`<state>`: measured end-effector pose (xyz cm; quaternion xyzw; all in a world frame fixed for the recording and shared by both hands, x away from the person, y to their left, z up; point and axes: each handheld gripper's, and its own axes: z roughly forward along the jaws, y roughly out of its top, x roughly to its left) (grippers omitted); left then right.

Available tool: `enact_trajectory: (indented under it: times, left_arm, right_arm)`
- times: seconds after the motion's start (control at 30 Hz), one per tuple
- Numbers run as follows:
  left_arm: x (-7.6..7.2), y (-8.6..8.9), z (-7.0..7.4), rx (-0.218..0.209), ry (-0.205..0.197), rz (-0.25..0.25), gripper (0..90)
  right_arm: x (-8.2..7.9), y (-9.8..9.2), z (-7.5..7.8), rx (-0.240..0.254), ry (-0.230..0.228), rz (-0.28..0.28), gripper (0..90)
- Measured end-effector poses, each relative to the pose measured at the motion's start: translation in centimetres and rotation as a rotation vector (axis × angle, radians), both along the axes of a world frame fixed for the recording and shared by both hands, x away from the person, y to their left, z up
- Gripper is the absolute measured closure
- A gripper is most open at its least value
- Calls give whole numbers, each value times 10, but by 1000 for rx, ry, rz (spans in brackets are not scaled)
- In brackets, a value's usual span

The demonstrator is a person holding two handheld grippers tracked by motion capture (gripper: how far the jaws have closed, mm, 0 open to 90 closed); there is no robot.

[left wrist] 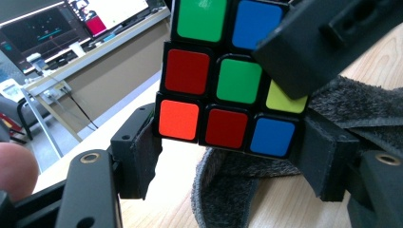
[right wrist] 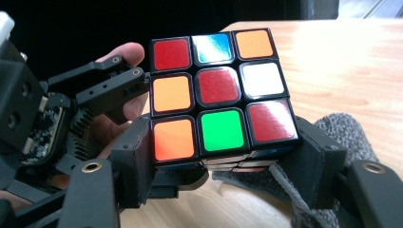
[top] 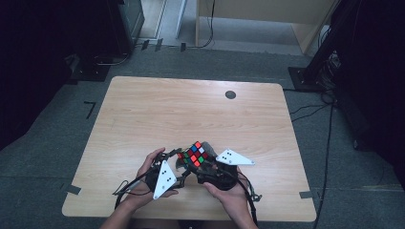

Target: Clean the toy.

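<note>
Over the wooden tabletop (top: 143, 114), both grippers' jaws clamp the scrambled cube (top: 195, 154) from opposite sides, mid-twist; next, I'd guess, a layer turn.

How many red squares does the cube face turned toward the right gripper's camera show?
3. In the right gripper view, this face of the cube has red squares at top left, centre and bottom right. Hidden faces may hold more.

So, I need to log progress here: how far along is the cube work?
Done: the Rubik's cube is off the table, clamped in the right gripper. In hand: the left gripper has its jaws at the bottom layer's sides, as if to turn it. Left: every face in view is mixed in colour, so it's far from solved.
</note>
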<state>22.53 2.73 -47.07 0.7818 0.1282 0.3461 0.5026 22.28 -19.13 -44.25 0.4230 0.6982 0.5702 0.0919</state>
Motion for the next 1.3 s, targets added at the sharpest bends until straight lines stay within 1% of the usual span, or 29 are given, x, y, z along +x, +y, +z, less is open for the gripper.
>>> enact_trajectory:
  times: [0.1,0.13,0.2,0.3,0.37,0.43,0.5,0.53,0.57,0.6,0.63,0.67,0.73,0.77,0.8,0.87,0.9,0.93,0.97,1.0,1.03,1.07,1.1,1.13,1.23,1.27,1.3]
  left_arm:
    - [-2,0,-1,4,2,3,325]
    - [-2,1,-1,0,0,2,338]
    - [-2,2,1,-19,12,1,341]
    - [3,7,3,-64,63,11,343]
    - [8,12,4,-87,95,25,344]
    - [14,17,5,-104,136,41,344]
    - [19,23,6,-134,178,58,345]
    - [21,25,6,-150,194,66,345]
    - [22,27,6,-163,208,74,345]
    - [24,30,7,-176,222,79,345]
    - [24,31,7,-182,228,84,346]
    - [25,32,7,-187,234,91,345]
    - [26,33,9,-187,245,112,345]
    - [26,33,9,-191,251,126,345]
    - [26,34,10,-195,261,137,345]
    - [29,36,12,-195,281,157,345]
    - [30,37,13,-195,289,165,345]
    - [31,38,14,-194,298,170,345]
    - [31,40,15,-194,299,172,345]
    - [32,41,17,-190,298,172,345]
    - [33,42,19,-193,299,169,345]
    - [33,43,21,-192,298,169,345]
    - [34,43,23,-189,291,174,345]
    - [34,42,24,-182,279,180,345]
    - [34,41,25,-186,262,171,345]
    - [34,41,25,-184,262,169,345]
    - [33,40,24,-182,260,169,345]
  right_arm:
    - [1,-1,-1,6,14,3,334]
    - [1,-1,-1,11,14,4,330]
    - [2,-2,-1,28,13,9,323]
    - [2,-7,1,55,-1,19,275]
    - [3,-13,5,101,-3,27,261]
    - [3,-21,8,133,-12,12,263]
    - [5,-27,10,142,-16,-19,276]
    - [6,-30,8,123,-16,-46,285]
    - [8,-31,5,76,-22,-65,312]
    - [9,-31,1,12,-35,-86,364]
    - [10,-29,-6,-54,-34,-98,412]
    - [12,-28,-10,-82,-23,-98,424]
    - [16,-24,-24,-148,18,-97,462]
    - [17,-22,-30,-186,38,-103,483]
    - [18,-20,-36,-225,47,-115,523]
    - [19,-20,-46,-321,32,-150,621]
    - [20,-23,-49,-348,35,-166,683]
    - [22,-28,-50,-341,50,-174,742]
    - [24,-34,-48,-305,74,-181,770]
    - [25,-41,-45,-260,87,-190,786]
    - [25,-47,-40,-221,88,-194,799]
    - [24,-51,-34,-186,85,-186,801]
    - [23,-55,-28,-151,80,-173,801]
    - [22,-57,-22,-130,72,-161,801]
    - [19,-56,-10,-118,34,-141,777]
    - [19,-56,-9,-123,22,-147,748]
    - [19,-56,-9,-143,4,-160,704]
